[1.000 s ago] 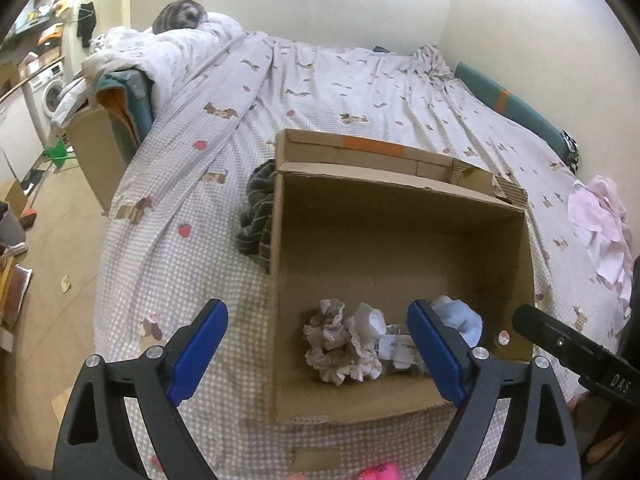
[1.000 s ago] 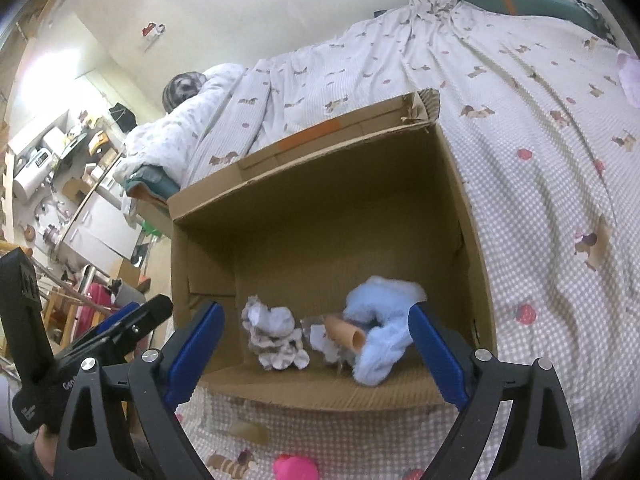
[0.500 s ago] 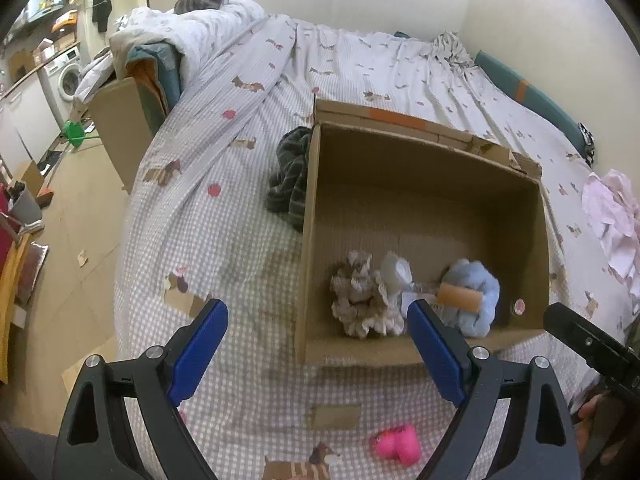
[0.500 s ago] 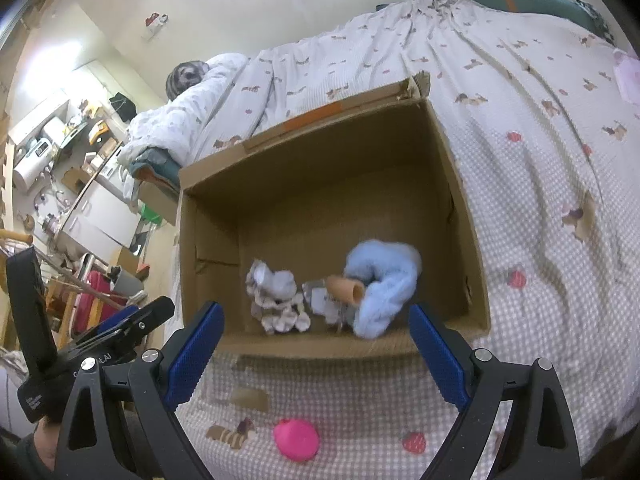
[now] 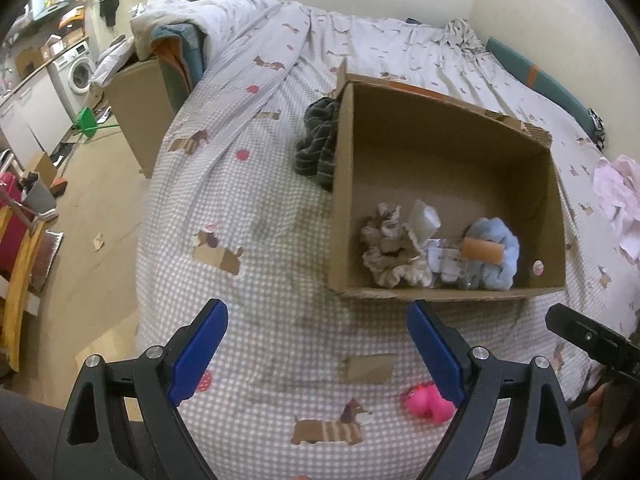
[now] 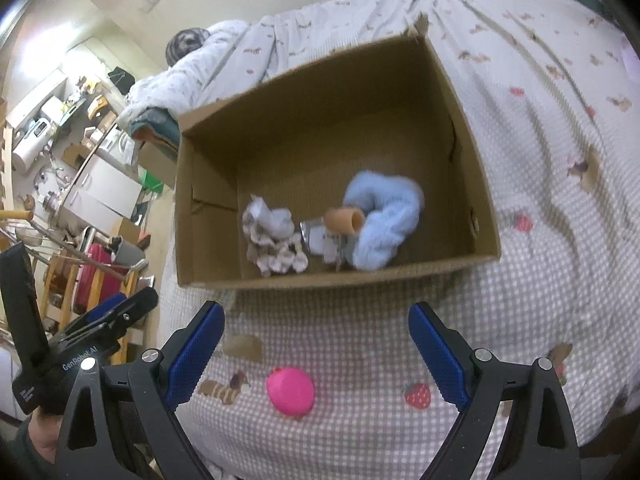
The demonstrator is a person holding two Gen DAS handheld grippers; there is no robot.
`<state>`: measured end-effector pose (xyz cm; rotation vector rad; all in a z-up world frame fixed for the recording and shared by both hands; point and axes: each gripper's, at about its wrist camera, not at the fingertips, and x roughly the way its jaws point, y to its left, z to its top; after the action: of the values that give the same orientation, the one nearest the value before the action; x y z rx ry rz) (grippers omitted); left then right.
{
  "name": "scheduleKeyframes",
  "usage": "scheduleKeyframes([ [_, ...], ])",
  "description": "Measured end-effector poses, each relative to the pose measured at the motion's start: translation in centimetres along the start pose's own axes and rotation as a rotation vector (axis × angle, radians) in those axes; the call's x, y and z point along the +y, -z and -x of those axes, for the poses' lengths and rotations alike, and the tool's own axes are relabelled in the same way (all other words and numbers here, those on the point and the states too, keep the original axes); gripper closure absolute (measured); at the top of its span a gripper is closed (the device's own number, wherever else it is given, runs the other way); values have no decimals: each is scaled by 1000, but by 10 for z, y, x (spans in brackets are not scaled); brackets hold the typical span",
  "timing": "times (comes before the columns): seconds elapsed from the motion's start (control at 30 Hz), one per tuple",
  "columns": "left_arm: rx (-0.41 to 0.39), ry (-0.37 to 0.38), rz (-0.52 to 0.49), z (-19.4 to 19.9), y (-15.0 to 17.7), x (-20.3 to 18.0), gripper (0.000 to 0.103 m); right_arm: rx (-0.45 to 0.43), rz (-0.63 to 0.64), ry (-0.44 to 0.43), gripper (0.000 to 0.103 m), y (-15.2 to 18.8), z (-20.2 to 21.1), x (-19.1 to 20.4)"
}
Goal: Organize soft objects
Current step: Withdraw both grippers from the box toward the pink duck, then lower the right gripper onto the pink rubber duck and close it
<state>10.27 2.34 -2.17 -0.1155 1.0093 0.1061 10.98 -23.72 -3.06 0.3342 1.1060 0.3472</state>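
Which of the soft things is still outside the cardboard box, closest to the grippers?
The pink toy: it lies on the checked bedsheet before the cardboard box, while the blue fluffy piece lies inside.

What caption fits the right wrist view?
Open tongs above a pink toy on the bed, near a box of soft items.

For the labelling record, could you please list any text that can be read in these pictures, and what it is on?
"GenRobot.AI": printed in white on the black body of the left gripper, seen from the right wrist.
Small packets in the cardboard box: print too blurred to read.
Nothing else is readable.
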Motion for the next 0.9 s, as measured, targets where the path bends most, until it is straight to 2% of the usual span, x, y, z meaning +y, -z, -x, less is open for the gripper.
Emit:
scheduleKeyframes([
  [0.13,5,-18,10,-2,4,13,13,71,-7,3,4,7,-15,-3],
  [0.3,30,-38,31,-7,6,26,13,281,10,-39,4,22,-57,3],
  [0.4,54,-35,51,-12,7,32,13,376,91,-45,4,36,-79,22],
  [0.47,62,-37,51,-14,8,32,13,407,164,-24,16,44,-90,37],
  [0.6,73,-38,32,-18,9,27,13,457,245,8,27,55,-107,52],
  [0.63,76,-38,24,-19,10,25,13,464,262,28,37,57,-110,53],
  [0.67,79,-38,16,-20,11,22,13,470,276,46,51,59,-112,54],
  [0.7,83,-40,6,-22,12,20,13,471,288,64,57,60,-113,53],
  [0.8,104,-48,-21,-29,16,15,13,443,309,76,62,59,-108,54],
  [0.9,123,-14,-27,-34,18,10,13,401,318,69,62,54,-95,54],
])
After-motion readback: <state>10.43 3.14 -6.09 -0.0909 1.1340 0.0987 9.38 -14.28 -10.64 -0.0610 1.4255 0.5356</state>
